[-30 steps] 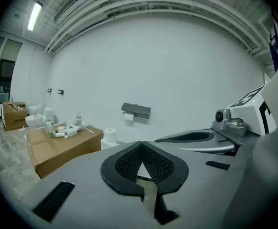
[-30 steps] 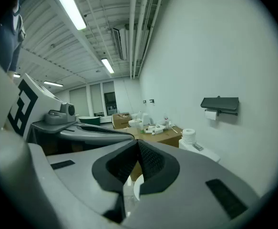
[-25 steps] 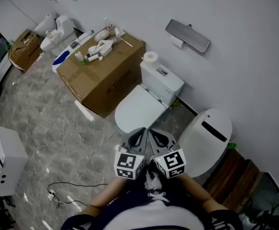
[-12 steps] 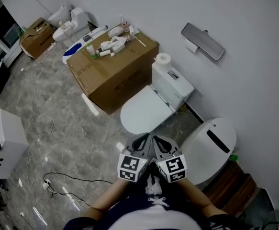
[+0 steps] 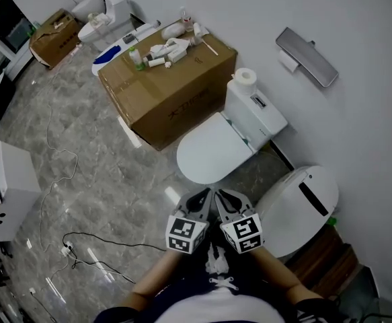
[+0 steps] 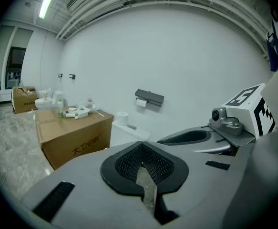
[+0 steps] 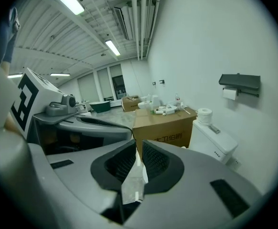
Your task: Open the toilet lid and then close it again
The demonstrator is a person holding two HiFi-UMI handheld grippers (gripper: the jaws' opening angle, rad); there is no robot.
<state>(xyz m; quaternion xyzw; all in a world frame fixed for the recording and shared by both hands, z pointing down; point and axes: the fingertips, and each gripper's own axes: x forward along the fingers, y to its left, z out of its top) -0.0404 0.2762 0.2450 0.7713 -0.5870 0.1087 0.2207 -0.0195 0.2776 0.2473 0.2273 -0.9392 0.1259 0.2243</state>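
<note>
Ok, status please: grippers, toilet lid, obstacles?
Left gripper and right gripper shut, empty, side by side. Toilet lid down, untouched. Nothing between; cardboard box and white bin flank it.

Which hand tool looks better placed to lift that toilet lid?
Left, narrowly. Both hang shut, side by side, short of the closed toilet lid, but the left gripper sits nearer its front rim than the right gripper.

Seen from above, a person holds the left hand-held gripper (image 5: pixel 197 198) and the right hand-held gripper (image 5: pixel 228 199) side by side, angled forward and downward, jaws pressed together and empty, forearms (image 5: pixel 157 274) converging behind them.
</note>
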